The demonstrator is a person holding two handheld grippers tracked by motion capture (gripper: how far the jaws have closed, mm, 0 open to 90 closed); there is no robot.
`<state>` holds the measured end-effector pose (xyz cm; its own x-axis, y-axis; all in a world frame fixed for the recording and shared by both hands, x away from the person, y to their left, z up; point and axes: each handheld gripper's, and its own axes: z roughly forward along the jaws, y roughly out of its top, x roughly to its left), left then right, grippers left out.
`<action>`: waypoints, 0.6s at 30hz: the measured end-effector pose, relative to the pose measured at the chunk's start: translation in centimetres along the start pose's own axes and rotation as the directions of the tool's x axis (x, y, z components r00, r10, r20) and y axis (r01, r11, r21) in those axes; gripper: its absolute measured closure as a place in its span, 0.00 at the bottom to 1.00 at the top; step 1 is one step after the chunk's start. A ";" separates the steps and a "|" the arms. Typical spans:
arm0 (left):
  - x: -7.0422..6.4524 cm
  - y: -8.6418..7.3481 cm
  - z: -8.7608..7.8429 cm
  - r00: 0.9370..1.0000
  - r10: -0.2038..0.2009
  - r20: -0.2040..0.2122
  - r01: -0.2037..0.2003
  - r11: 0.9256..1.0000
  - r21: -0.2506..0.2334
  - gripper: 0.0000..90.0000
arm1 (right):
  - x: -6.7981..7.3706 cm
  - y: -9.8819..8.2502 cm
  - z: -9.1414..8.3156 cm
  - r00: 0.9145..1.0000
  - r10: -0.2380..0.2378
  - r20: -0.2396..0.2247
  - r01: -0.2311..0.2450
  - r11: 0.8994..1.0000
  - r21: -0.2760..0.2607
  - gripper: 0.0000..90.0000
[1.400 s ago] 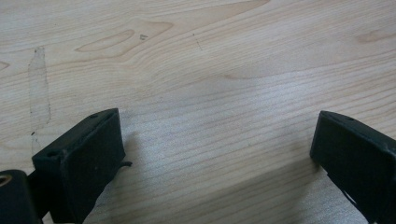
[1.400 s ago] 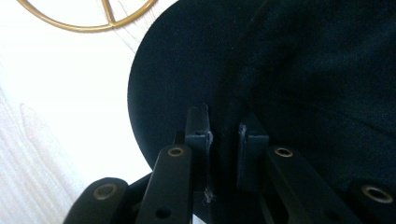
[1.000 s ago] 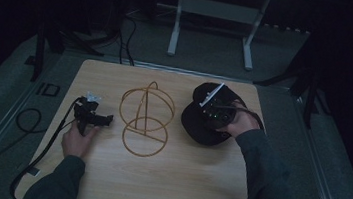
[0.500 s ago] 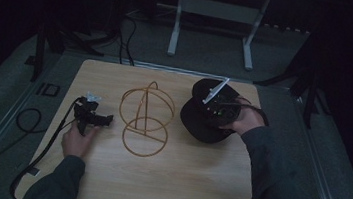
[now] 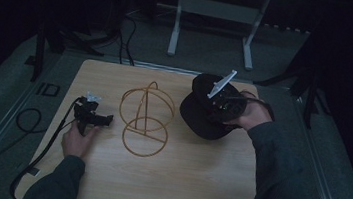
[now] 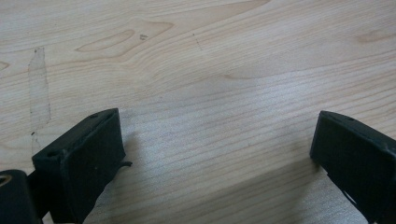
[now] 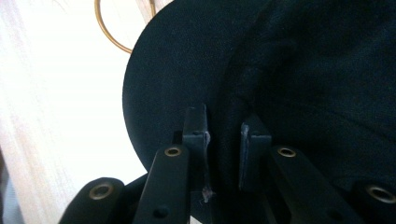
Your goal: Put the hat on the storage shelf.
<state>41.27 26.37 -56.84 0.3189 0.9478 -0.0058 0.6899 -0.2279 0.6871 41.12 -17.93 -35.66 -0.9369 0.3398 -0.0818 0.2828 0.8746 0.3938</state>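
A black cap (image 5: 202, 113) lies on the right part of the wooden table (image 5: 165, 179). My right gripper (image 5: 221, 104) is shut on the black cap; in the right gripper view its jaws pinch a fold of fabric (image 7: 224, 140) where the brim (image 7: 163, 79) meets the crown. A gold wire hat stand (image 5: 145, 118) sits at the table's middle, just left of the cap. My left gripper (image 5: 104, 119) rests low at the left of the table. In the left gripper view its jaws stand wide apart over bare wood (image 6: 210, 84), holding nothing.
A black cable (image 5: 43, 149) trails from the left gripper off the table's left edge. A grey metal frame (image 5: 214, 13) stands on the floor beyond the far edge. Bare wood spreads across the near half of the table.
My right gripper with the cap has tilted and shifted slightly right. The left gripper and the wire stand have not moved.
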 end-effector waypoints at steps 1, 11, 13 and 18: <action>0.0 0.0 0.0 1.000 0.000 0.000 0.000 1.000 0.000 0.03 | 0.0 0.1 -0.2 1.000 -0.003 -0.001 0.003 1.000 0.002 0.86; 0.0 0.0 0.0 1.000 -0.002 -0.001 0.002 1.000 -0.002 0.03 | 0.2 0.6 -1.6 1.000 -0.028 -0.001 0.028 1.000 -0.007 0.86; 0.0 0.0 0.0 1.000 0.000 -0.001 0.000 1.000 -0.002 0.03 | 0.3 0.7 -1.8 0.999 -0.035 -0.004 0.035 0.999 -0.007 0.86; 0.0 0.0 0.0 1.000 0.000 -0.001 0.000 1.000 -0.002 0.03 | 0.5 1.1 -2.1 0.999 -0.044 -0.014 0.043 0.999 -0.011 0.86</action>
<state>41.27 26.36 -56.85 0.3183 0.9480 -0.0054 0.6888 -0.2273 0.6884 40.57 -17.51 -33.38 -0.9511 0.2965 -0.0861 0.2395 0.8845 0.4003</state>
